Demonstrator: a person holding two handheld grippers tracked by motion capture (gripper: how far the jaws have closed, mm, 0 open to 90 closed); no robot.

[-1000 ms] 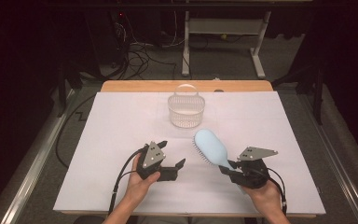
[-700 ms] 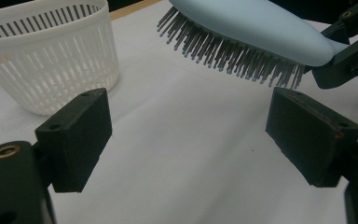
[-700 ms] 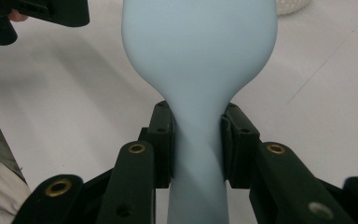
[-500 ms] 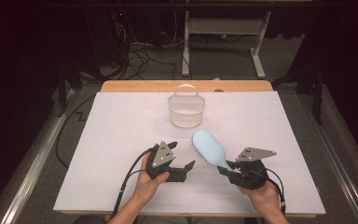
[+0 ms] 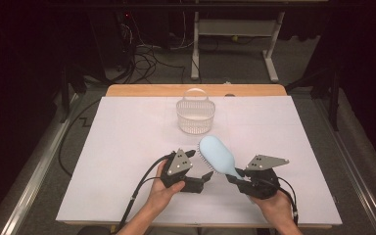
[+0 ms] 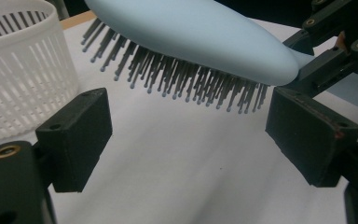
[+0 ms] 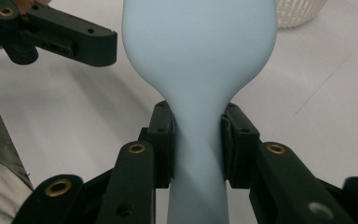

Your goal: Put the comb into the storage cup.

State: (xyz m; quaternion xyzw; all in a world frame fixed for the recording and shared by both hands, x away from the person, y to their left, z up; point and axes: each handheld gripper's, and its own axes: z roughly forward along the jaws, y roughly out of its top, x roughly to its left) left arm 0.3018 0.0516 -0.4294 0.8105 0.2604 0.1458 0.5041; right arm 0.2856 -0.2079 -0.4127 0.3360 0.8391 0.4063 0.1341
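A light-blue hairbrush [image 5: 218, 155] hangs over the white table, head toward the white slatted basket [image 5: 195, 116], bristles down. My right gripper [image 5: 236, 177] is shut on its handle; in the right gripper view both pads [image 7: 164, 140] press the narrow neck of the hairbrush [image 7: 200, 56]. My left gripper [image 5: 200, 165] stands open just left of the brush head. In the left gripper view the bristles [image 6: 182, 79] hover above the gap of the left gripper [image 6: 191, 130], touching neither pad. The right gripper's jaws [image 6: 326, 60] show at the brush's neck.
The basket [image 6: 18, 70] stands upright with nothing seen inside, a short way beyond the brush. A white sheet [image 5: 127, 147] covers the table, with a wooden strip [image 5: 142, 90] at its far edge. Cables and a desk frame lie on the dark floor behind.
My left gripper has slid to the right, closing in on the brush head. The right gripper and the brush have stayed where they were.
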